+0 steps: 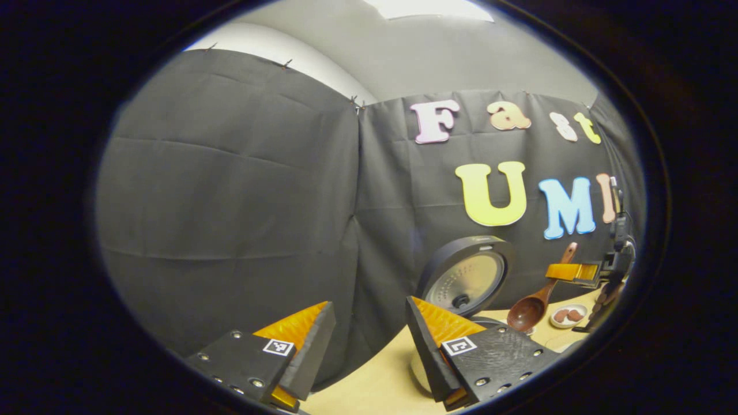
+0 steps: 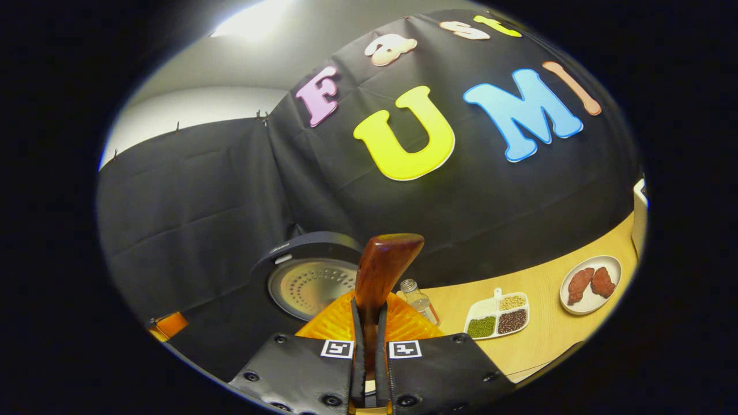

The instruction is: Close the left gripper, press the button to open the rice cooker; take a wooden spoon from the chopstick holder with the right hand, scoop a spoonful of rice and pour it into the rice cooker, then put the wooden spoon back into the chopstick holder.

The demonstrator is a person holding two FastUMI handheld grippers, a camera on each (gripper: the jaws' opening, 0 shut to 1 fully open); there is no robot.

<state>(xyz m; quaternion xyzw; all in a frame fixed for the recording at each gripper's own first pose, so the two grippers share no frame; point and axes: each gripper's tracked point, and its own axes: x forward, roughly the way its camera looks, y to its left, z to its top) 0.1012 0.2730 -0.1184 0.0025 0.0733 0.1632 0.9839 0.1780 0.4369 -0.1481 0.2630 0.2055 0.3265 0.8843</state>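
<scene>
The rice cooker stands with its lid (image 1: 467, 275) raised; its perforated inner plate faces me, and its white body (image 1: 420, 369) sits behind my left gripper's right finger. My left gripper (image 1: 369, 325) is open, holding nothing, just left of the cooker. The wooden spoon (image 1: 527, 310) hangs bowl-down over the cooker's right side, and the right gripper (image 1: 572, 271) holds its handle. In the right gripper view, my right gripper (image 2: 369, 323) is shut on the spoon handle (image 2: 383, 268), which sticks up between the fingers. The open lid (image 2: 311, 285) lies to the left.
On the wooden table (image 2: 553, 340) stand a small glass jar (image 2: 418, 300), a white divided tray of grains (image 2: 497, 317) and a white plate with two reddish pieces (image 2: 591, 282). That plate (image 1: 568, 316) sits right of the cooker. Black cloth walls stand close behind.
</scene>
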